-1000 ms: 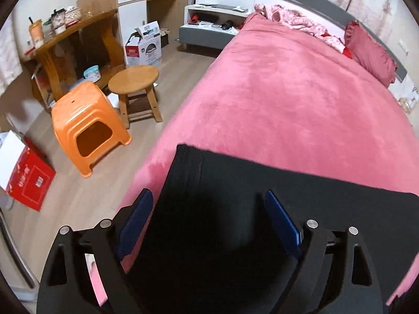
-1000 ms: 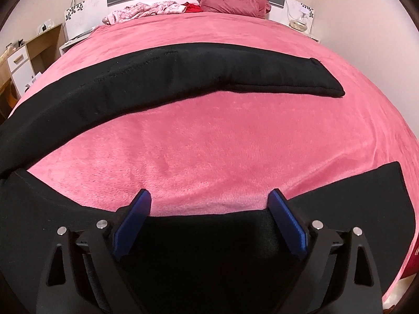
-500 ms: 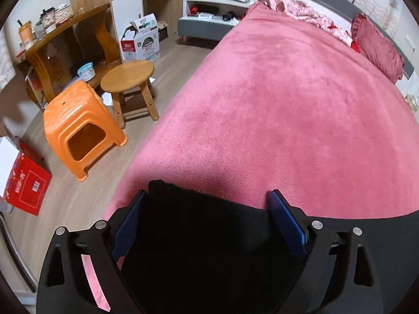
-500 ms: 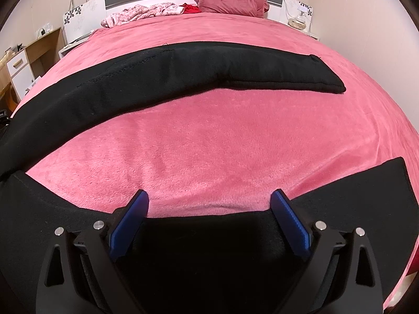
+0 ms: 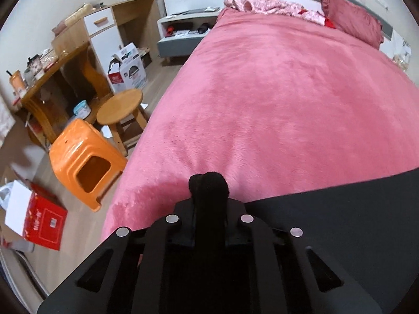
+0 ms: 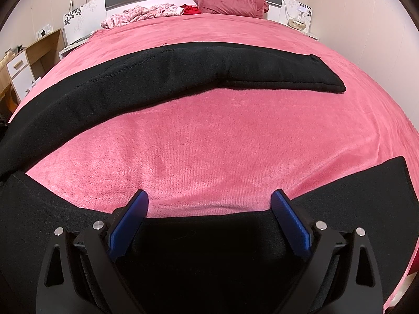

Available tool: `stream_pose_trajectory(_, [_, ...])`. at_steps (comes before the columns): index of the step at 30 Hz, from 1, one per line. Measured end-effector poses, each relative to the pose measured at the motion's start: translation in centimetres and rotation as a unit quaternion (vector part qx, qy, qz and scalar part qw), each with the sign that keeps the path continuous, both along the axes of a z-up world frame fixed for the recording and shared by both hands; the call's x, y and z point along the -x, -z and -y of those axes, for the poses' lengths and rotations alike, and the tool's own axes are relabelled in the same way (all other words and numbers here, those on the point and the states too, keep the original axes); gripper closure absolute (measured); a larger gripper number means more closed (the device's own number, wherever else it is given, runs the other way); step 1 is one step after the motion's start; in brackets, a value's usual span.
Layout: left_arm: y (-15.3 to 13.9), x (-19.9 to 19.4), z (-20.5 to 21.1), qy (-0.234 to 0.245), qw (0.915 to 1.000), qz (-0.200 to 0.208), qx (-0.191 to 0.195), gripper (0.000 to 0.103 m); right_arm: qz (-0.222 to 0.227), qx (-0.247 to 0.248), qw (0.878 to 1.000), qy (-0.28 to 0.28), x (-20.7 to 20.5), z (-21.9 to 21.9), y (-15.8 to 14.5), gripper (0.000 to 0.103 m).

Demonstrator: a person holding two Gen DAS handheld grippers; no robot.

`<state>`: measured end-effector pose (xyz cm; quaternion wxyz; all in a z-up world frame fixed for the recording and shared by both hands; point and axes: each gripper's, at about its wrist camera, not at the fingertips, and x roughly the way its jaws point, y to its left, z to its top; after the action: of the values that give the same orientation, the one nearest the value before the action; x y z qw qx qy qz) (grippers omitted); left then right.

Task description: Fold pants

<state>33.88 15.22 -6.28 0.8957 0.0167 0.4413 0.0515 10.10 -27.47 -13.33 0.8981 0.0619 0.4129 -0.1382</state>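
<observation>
**Securing the second grip before the fold**

The bed [image 6: 235,136] carried the pants [image 6: 162,78] spread wide across its pink cover: the far leg lay flat across the middle, and the near leg [image 6: 366,183] ran along the front edge under the right gripper [image 6: 209,214].

The left gripper [image 5: 208,191] was clamped on a bunched corner of the pants, a tuft of black cloth standing out past its closed tips. The right gripper's fingers [image 6: 131,217] stood wide apart, straddling the near leg's edge and holding nothing.

Judged from this, the step called for the right fingers to close squarely on that edge, taking in all layers. Both grips should then lift together, level, so the near leg could land flush on the far one. An uneven lift would likely skew the fold.
</observation>
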Motion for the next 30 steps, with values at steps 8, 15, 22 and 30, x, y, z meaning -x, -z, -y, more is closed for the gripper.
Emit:
stream_pose_trajectory(8, [-5.7, 6.4, -0.4, 0.034, 0.9924, 0.069, 0.096, 0.091, 0.003, 0.000, 1.000, 0.000, 0.0, 0.1, 0.1, 0.008])
stream_pose_trajectory(15, [-8.6, 16.4, -1.6, 0.045, 0.9729, 0.113, 0.196, 0.091, 0.004, -0.004, 1.000, 0.000, 0.0, 0.2, 0.0, 0.007])
stream_pose_trajectory(22, [-4.8, 24.9, -0.8, 0.025, 0.9641, 0.096, 0.246, 0.091, -0.004, -0.029, 0.999, 0.018, 0.7, 0.2, -2.8, 0.007])
stream_pose_trajectory(30, [-1.2, 27.9, -0.1, 0.019, 0.9623, 0.063, 0.264, 0.091, 0.030, -0.159, 0.987, -0.015, -4.3, -0.7, -8.8, 0.008])
